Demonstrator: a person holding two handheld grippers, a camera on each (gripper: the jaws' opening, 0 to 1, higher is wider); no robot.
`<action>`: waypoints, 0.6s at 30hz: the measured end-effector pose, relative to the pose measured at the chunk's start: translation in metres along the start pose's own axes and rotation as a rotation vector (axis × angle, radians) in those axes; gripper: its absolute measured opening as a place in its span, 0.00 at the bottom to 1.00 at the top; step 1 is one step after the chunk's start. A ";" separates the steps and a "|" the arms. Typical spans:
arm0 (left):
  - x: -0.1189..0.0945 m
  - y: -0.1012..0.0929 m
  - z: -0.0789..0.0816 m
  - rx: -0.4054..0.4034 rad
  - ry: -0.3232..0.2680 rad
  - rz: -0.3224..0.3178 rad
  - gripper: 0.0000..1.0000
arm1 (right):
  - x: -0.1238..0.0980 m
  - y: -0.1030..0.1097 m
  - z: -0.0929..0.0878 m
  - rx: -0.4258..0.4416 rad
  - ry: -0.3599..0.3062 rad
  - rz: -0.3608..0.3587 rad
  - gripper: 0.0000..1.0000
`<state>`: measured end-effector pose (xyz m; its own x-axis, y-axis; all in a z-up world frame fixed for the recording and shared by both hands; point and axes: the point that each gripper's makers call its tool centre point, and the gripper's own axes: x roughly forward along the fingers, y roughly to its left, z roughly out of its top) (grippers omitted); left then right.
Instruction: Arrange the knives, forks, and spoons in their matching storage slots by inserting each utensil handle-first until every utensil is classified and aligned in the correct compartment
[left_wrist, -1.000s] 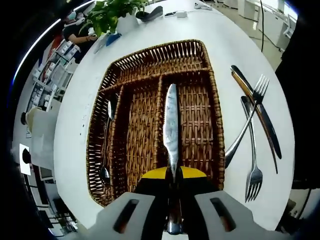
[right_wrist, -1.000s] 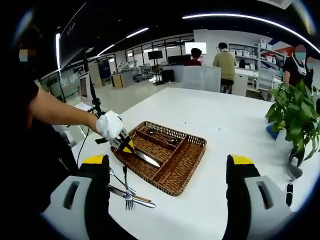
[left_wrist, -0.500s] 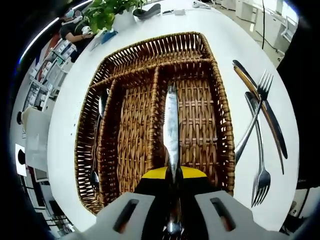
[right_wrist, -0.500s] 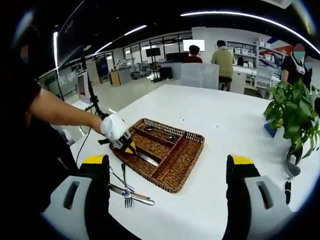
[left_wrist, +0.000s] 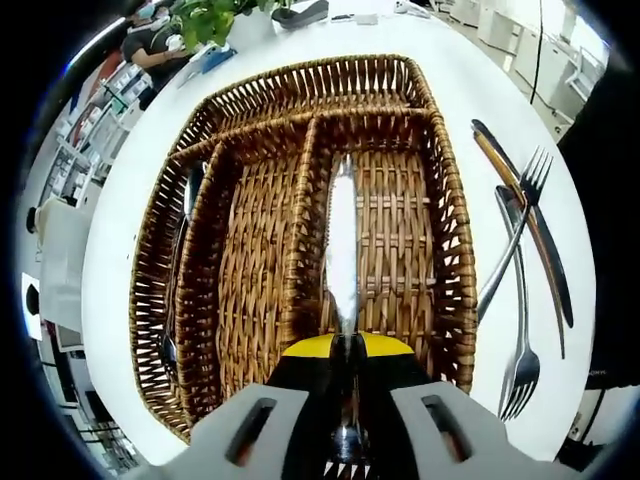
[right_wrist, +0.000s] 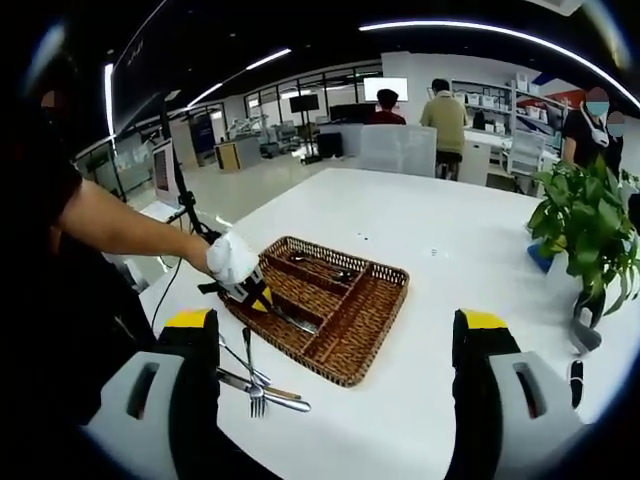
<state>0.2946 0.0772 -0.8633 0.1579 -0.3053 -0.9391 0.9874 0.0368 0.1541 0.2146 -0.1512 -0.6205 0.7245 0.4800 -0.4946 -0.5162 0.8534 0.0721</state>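
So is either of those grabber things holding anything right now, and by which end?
The left gripper holds a knife by its handle end, blade over the wicker tray. The right gripper is open, holding nothing.

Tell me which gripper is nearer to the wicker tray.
Left. The left gripper is right over the wicker tray, fingers shut on a knife above its right slot. The right gripper is open, well back from the tray, empty.
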 end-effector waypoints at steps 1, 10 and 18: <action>0.000 0.000 0.000 0.003 -0.002 0.002 0.06 | 0.001 0.000 0.001 0.000 -0.002 0.001 1.00; -0.021 0.003 0.012 -0.008 -0.102 0.074 0.15 | 0.004 0.005 0.009 -0.006 -0.025 0.011 1.00; -0.081 0.030 0.034 -0.196 -0.327 0.201 0.33 | 0.007 0.002 0.011 -0.024 -0.034 0.017 1.00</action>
<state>0.3113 0.0703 -0.7717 0.3660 -0.5577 -0.7450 0.9261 0.2969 0.2327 0.2242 -0.1440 -0.6142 0.7304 0.5018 -0.4634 -0.5393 0.8400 0.0598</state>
